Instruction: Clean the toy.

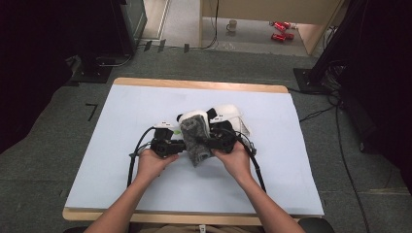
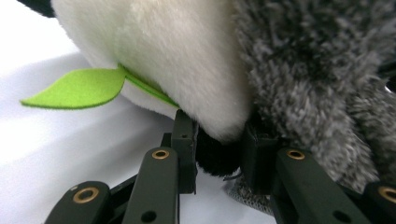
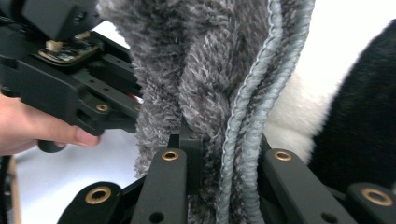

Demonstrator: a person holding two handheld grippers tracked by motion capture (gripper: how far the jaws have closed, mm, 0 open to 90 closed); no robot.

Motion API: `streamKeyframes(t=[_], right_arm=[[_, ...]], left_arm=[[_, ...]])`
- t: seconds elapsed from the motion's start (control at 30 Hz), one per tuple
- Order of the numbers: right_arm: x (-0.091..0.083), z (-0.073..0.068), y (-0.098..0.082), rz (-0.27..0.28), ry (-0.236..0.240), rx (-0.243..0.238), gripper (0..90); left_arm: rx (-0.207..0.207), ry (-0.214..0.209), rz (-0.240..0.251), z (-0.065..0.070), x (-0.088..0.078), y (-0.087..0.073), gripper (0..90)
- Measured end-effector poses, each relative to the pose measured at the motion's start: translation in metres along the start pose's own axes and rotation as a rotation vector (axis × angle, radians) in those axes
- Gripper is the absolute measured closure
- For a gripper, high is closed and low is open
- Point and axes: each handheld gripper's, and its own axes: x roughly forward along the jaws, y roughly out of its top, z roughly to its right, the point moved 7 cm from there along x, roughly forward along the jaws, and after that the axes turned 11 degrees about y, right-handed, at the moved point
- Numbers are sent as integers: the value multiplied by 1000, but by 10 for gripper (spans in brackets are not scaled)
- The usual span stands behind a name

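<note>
A plush panda (image 1: 226,116), white with black parts, lies at the middle of the table with a grey fluffy cloth (image 1: 197,138) against its near side. My left gripper (image 1: 180,145) comes in from the left. In the left gripper view it (image 2: 218,140) is shut on a black furry part (image 2: 217,161) under the panda's white body (image 2: 177,56), beside a green felt leaf (image 2: 77,88). My right gripper (image 1: 210,143) comes in from the right. In the right gripper view it (image 3: 224,144) is shut on the cloth (image 3: 201,70), corded hem included.
A pale blue sheet (image 1: 145,107) covers the wooden table (image 1: 194,85). Black cables (image 1: 133,155) trail from both grippers toward the near edge. On the floor beyond stand a mug (image 1: 232,25) and red cans (image 1: 282,30). Dark equipment flanks both sides.
</note>
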Motion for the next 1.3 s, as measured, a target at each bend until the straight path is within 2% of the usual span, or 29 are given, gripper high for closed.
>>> streamKeyframes(t=[0.1, 0.23, 0.33, 0.43, 0.5, 0.83, 1.0, 1.17, 1.3], right_arm=[[-2, 3, 0, -13, -17, -7, 777], [-6, 10, -1, -32, -59, -20, 778], [-16, 20, -3, -45, -109, 3, 785], [-25, 26, -3, -24, -98, 46, 787], [-29, 27, -4, -15, -97, 53, 788], [-54, 37, -7, 19, -110, 96, 789], [-72, 45, -12, 33, -134, 123, 787], [-93, 60, -21, 50, -182, 169, 784], [-101, 70, -30, 63, -204, 209, 780]], left_arm=[[33, 11, 1, -3, 0, -1, 714], [23, 20, 0, -11, 0, 0, 720], [14, 13, 7, -18, -2, 1, 722], [32, 11, 9, -17, -3, 4, 723], [42, 13, 6, -18, -3, 5, 723], [28, -2, -5, -27, -3, 10, 723], [25, 2, -4, -28, -1, 11, 723], [26, 7, -3, -27, 1, 12, 723], [22, 12, 5, -27, 3, 12, 723]])
